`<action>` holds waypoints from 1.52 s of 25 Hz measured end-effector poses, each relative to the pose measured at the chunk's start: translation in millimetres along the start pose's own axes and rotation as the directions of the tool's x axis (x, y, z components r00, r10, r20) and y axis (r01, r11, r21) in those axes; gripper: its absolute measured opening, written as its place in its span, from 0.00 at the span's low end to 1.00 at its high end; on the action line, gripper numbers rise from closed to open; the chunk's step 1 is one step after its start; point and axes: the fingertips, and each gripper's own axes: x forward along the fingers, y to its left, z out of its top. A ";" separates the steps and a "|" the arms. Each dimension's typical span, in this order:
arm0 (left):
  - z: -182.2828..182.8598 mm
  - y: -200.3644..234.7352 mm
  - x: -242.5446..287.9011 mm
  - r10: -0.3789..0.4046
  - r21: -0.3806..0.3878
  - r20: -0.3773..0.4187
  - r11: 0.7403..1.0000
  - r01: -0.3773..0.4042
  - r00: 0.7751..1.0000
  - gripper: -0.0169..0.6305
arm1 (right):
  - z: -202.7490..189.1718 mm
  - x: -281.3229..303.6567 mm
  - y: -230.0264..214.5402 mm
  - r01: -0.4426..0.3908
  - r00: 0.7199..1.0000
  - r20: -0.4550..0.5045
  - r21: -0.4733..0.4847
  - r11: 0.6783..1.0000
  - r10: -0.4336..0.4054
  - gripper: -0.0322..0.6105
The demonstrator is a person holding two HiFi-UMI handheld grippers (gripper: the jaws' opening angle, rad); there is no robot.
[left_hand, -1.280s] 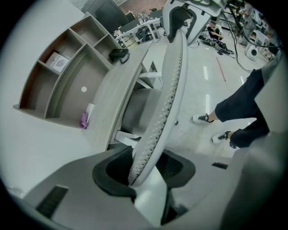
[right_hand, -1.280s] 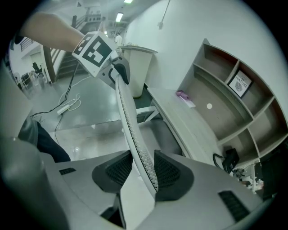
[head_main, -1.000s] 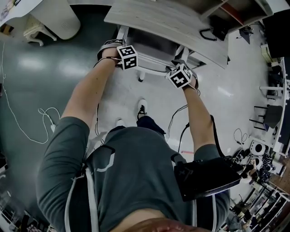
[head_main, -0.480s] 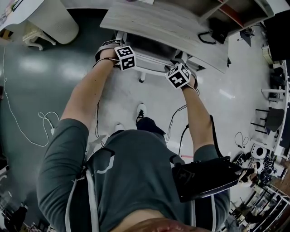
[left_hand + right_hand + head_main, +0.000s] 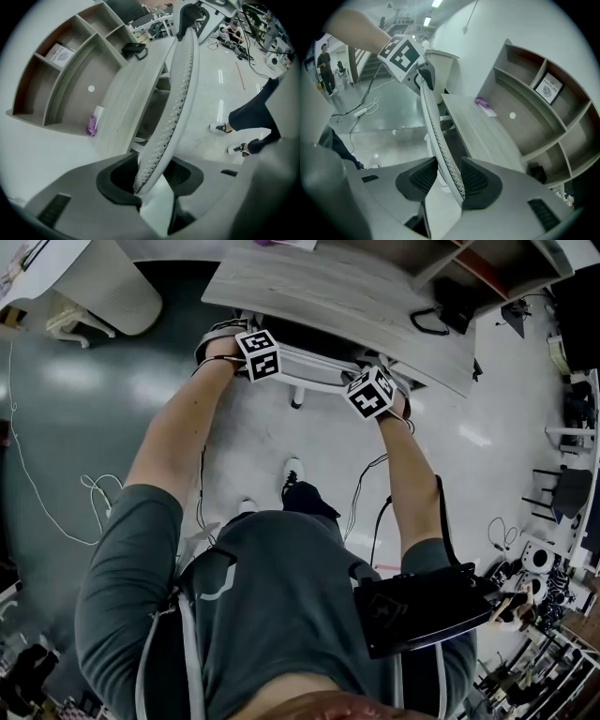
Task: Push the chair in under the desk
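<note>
Pinched between the ribbed black pads (image 5: 183, 174) of the left gripper (image 5: 150, 177) and, farther along, of the right gripper (image 5: 446, 179): the thin top rim of the chair backrest (image 5: 174, 93), a curved white shell with a dimpled edge. Set close along the near edge of the desk (image 5: 347, 296), a flat top of pale wood grain, seat out of sight beneath. Mounted along the desk's far edge: a shelf unit (image 5: 70, 61) of open, boxy compartments.

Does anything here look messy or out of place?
Mostly tidy. A loose white cable trails in loops across the floor left of the person, and a small purple scrap lies on the desk.
</note>
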 end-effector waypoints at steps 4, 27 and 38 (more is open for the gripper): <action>1.9 7.0 2.6 0.004 -0.015 -0.007 1.000 -0.005 1.000 0.28 | 2.3 2.3 -6.7 0.000 1.000 0.007 -0.008 1.000 0.000 0.31; 12.4 32.9 6.5 0.107 -0.033 0.055 0.994 -0.105 0.993 0.32 | 9.0 9.1 -27.7 -0.012 0.997 0.071 -0.028 1.000 0.014 0.31; 0.7 40.0 -76.6 0.202 -0.469 0.245 0.881 -0.066 0.948 0.36 | 17.6 -26.1 -17.6 -0.134 0.973 0.185 -0.034 0.990 0.138 0.41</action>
